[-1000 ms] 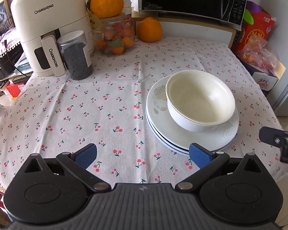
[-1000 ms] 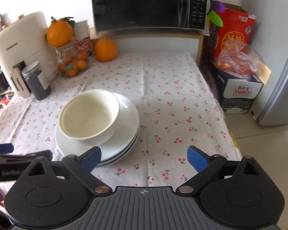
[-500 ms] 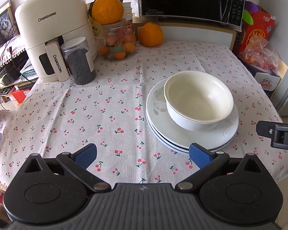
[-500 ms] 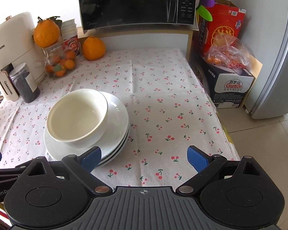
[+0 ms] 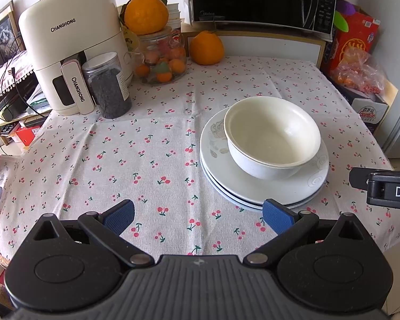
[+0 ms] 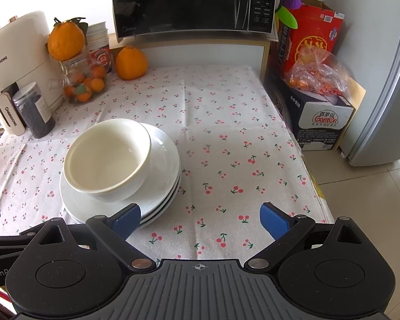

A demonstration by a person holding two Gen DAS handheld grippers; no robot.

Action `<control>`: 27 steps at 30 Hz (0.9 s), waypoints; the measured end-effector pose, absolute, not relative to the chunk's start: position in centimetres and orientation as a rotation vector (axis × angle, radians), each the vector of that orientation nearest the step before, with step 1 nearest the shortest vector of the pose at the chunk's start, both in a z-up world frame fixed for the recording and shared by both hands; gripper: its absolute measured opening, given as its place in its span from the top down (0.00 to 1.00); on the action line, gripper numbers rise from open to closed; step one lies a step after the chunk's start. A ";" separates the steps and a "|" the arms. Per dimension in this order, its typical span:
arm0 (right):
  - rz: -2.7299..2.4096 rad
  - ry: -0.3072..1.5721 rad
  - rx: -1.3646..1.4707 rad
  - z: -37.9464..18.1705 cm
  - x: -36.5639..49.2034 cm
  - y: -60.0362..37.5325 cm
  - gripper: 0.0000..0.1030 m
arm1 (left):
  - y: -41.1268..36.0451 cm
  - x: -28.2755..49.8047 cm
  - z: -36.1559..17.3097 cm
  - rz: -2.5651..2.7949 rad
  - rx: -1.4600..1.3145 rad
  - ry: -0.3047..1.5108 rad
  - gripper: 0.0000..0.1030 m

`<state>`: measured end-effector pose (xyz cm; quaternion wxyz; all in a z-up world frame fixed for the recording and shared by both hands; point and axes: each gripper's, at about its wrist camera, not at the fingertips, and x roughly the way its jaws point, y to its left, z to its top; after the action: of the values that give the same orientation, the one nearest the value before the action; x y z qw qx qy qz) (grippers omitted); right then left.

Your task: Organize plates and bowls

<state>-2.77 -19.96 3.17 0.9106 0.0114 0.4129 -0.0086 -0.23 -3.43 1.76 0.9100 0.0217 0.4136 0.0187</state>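
A white bowl [image 5: 272,136] [image 6: 108,157] sits nested on another bowl, on top of a stack of white plates [image 5: 253,189] [image 6: 162,170] on the cherry-print tablecloth. My left gripper [image 5: 198,213] is open and empty, hovering near the table's front edge, with its right blue pad just in front of the plates' rim. My right gripper [image 6: 200,220] is also open and empty, its left pad near the plates' front rim. Part of the right gripper's body [image 5: 384,186] shows at the right edge of the left wrist view.
At the back left stand a cream air fryer [image 5: 69,53], a dark jar [image 5: 108,86] and a glass jar of small oranges [image 5: 162,58] with a big orange on top. Another orange [image 5: 206,48], a microwave [image 5: 261,0] and boxes [image 6: 320,112] sit behind and right.
Both grippers have drawn back and risen a little from the table, so the bowl and plates look slightly farther away. Nothing on the table has moved.
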 end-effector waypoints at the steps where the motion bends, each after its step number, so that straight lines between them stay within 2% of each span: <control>1: -0.017 0.852 0.022 3.1 -2.8 -19.9 0.05 | -3.4 -0.2 1.8 0.038 0.045 0.854 0.00; 27: -0.013 0.856 0.017 3.0 -2.8 -19.8 0.05 | -3.7 -0.4 1.8 0.037 0.047 0.854 0.00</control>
<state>-2.79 -19.77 3.02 0.9098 0.0083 0.4150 -0.0061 -0.36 -3.72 1.78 0.9098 0.0228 0.4140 0.0179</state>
